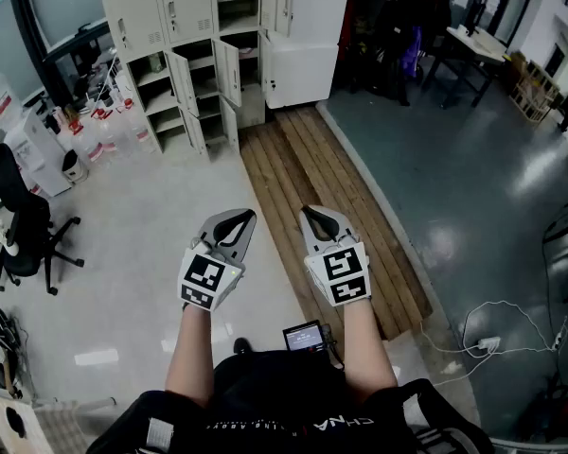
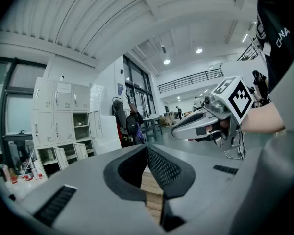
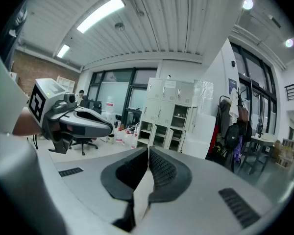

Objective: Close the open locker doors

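Two grippers sit low in the middle of the head view, the left gripper (image 1: 239, 223) and the right gripper (image 1: 314, 220) side by side and apart, both aimed up the frame. The lockers (image 1: 161, 12) stand at the upper left, well apart from both, with several open doors (image 1: 229, 72) swung outward on the lower rows. A strip of wooden planks (image 1: 308, 192) runs from them toward the lower centre. An office chair (image 1: 24, 235) is at the left edge.

In the left gripper view, the fingers (image 2: 164, 169) are pressed together with nothing between them. The lockers show at middle left, doors ajar.

In the right gripper view, the fingers likewise meet, empty, with the lockers just above them at centre.
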Tool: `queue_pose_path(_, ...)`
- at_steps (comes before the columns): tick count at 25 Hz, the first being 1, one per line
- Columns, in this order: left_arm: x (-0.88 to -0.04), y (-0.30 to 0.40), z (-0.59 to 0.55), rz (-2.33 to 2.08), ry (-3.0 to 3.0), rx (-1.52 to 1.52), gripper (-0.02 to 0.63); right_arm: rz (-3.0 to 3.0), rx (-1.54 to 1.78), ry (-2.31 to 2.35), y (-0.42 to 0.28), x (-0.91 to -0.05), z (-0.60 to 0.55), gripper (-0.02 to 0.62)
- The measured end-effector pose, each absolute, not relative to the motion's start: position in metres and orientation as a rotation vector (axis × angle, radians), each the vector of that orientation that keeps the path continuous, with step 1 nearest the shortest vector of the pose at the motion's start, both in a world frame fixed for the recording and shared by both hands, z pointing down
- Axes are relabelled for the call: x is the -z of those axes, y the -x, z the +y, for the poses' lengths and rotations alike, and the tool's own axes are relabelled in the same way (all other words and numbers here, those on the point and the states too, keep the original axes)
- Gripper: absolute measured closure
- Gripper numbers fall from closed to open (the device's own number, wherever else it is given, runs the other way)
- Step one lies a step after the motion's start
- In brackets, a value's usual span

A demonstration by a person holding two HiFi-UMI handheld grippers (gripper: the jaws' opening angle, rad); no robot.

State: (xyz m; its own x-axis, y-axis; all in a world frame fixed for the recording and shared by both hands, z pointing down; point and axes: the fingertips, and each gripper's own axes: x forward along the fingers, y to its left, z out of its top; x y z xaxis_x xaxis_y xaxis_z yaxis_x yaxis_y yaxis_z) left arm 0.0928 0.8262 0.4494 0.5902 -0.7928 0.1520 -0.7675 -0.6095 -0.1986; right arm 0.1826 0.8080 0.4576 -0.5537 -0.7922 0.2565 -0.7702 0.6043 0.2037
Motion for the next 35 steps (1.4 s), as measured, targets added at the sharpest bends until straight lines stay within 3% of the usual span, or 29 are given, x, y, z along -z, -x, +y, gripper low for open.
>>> queue_pose_path(35, -0.451, -0.094, 0.797, 1.396, 2.713, 0.369, 0.586, -2.529, 0.063, -1.26, -0.178, -0.458, 0.783, 0.561)
